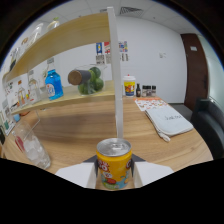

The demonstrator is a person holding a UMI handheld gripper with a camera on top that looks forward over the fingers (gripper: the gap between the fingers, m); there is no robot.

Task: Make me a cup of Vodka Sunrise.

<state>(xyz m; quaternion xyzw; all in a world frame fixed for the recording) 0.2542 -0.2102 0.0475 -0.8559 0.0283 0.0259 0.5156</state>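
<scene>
We see the hand-held gripper (115,172) clenched on a yellow drinks can (114,163): its two pale fingers (75,175) press against the can from either side, though most of each finger is cut off by the dark mask below. The can is a smooth metal cylinder with a silver top and a colourful printed label whose lettering we cannot read. It is held upright, and its base is hidden, so we cannot tell whether it rests on the bench (90,127).

The bench is pale wood with a visible grain. Off to the left of the fingers stands a clear glass (30,145), with what look like ice cubes inside. Beyond the can to the right lies a folded white cloth (169,121), soft and creased, partly over an orange-patterned sheet (150,103).

A thin white vertical bar (115,75) rises behind the can, towards the ceiling. At the far side of the bench a low wooden shelf (65,100) carries a blue faceted bottle (54,84), a clear jar (89,81) lying on its side with a brown round lid and green round fruit inside, a small white tub with a yellow band (129,85), and a few dark little bottles (145,90) too small to identify. Papers pinned to the white wall (155,55) are unreadable. A dark brown door (194,70) and a black chair (209,122) appear on the right, curved by the lens.
</scene>
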